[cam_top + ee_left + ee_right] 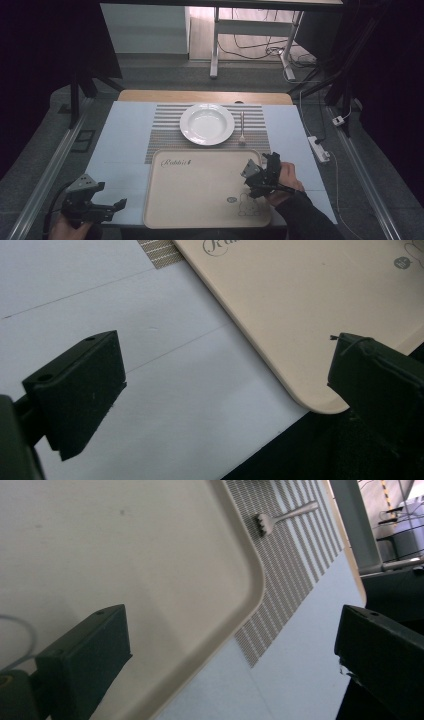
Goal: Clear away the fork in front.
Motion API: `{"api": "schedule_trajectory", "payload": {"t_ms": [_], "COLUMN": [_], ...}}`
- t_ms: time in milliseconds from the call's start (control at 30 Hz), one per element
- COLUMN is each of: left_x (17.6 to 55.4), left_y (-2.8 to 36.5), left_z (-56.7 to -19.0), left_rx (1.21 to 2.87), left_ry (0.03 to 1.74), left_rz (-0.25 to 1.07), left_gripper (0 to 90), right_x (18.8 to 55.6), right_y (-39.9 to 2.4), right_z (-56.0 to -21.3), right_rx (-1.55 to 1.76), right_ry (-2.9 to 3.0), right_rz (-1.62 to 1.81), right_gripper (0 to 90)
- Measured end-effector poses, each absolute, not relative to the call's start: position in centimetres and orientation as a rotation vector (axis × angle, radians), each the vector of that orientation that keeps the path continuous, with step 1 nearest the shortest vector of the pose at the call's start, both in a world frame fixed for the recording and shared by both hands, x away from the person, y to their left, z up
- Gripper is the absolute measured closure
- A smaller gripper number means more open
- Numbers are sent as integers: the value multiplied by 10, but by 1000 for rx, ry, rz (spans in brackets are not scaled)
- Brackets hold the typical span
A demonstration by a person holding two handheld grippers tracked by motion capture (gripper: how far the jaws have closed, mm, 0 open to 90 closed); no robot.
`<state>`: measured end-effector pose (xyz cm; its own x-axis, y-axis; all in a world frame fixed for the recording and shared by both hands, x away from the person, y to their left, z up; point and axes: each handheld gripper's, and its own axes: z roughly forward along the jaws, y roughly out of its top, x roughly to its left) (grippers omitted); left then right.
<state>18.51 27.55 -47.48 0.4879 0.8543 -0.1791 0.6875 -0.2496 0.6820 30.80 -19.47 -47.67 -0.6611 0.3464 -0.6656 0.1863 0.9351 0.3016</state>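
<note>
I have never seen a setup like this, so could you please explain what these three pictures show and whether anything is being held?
A person sits at a table holding a two-jaw hand tool in each hand: the left gripper and right gripper. The high view looks down from above; each other picture comes from a camera riding on one gripper, looking along its black jaws. On the table lie a beige tray, a striped placemat, a white plate and a fork. Both grippers are open and hold nothing; the right one hovers at the tray's right edge.

Tray [200,190]: beige, rectangular, rounded corners, empty, printed script and rabbit drawing.
Pose: lying flat.
Place: near middle of the worktop [120,150].
</note>
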Motion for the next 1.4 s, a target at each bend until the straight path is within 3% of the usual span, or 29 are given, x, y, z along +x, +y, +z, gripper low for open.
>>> {"api": "schedule_trajectory", "payload": {"t_ms": [1400], "left_x": [186], "left_y": [272], "left_z": [-475], "left_rx": [2048], "left_ry": [1244], "left_rz": [298], "left_gripper": [1], "right_x": [410], "right_y": [-165], "right_z": [-483], "right_rx": [326], "right_ry": [2249], "right_rz": [151], "right_gripper": [53]}}
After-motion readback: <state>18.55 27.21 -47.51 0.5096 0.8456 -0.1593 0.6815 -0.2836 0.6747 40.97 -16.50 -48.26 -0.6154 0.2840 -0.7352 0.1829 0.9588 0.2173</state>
